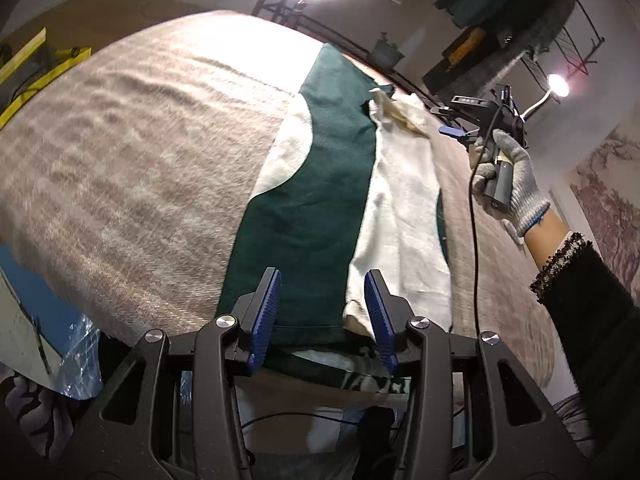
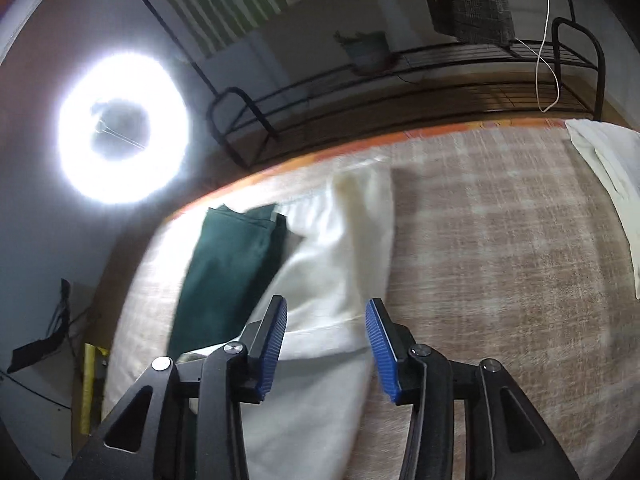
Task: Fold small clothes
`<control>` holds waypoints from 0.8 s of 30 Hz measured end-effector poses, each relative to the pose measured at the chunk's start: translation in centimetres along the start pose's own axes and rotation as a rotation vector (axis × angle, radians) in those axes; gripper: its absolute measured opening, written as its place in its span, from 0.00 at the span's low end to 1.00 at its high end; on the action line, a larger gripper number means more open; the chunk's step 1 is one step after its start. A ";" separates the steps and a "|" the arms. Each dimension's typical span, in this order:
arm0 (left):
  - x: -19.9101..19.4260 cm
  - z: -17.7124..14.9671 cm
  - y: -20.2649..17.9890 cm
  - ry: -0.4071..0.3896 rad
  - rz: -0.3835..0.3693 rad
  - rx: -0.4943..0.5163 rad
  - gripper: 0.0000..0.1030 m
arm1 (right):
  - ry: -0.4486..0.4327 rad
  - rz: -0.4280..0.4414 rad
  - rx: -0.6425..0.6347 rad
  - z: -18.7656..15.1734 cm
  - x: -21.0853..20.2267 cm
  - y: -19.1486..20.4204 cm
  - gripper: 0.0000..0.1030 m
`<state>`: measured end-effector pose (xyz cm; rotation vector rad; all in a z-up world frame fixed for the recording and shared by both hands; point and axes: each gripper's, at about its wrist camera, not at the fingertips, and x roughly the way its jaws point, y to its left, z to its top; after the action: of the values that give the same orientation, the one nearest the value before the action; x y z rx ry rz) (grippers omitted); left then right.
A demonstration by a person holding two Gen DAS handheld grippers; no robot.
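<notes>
Left gripper jaws spread, empty | right gripper jaws spread, empty | green-and-white garment flat at 12 o'clock.

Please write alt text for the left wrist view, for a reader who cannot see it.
A green and white garment lies flat on a beige woven cloth, with the open left claw just above its near hem. At right, a gloved hand holds the right claw in the air.
</notes>
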<state>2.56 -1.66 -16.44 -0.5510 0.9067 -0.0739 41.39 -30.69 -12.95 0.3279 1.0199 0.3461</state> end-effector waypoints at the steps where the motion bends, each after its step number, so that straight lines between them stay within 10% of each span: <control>1: 0.2 0.0 0.3 0.005 0.003 -0.009 0.43 | 0.004 -0.002 -0.004 0.0 0.2 -0.1 0.43; 7: 0.7 -0.1 0.5 0.013 0.013 -0.008 0.43 | 0.037 -0.041 -0.037 -0.2 2.7 0.3 0.42; 12: 1.2 0.1 0.8 0.024 0.011 -0.029 0.43 | 0.061 -0.096 -0.107 -0.6 3.7 0.7 0.04; 24: 1.2 0.8 2.0 0.013 0.013 -0.076 0.43 | -0.025 0.104 -0.030 3.3 1.5 3.9 0.00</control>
<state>3.54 0.07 -17.87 -0.6160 0.9281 -0.0311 44.51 -26.92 -10.81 0.3583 0.9743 0.4493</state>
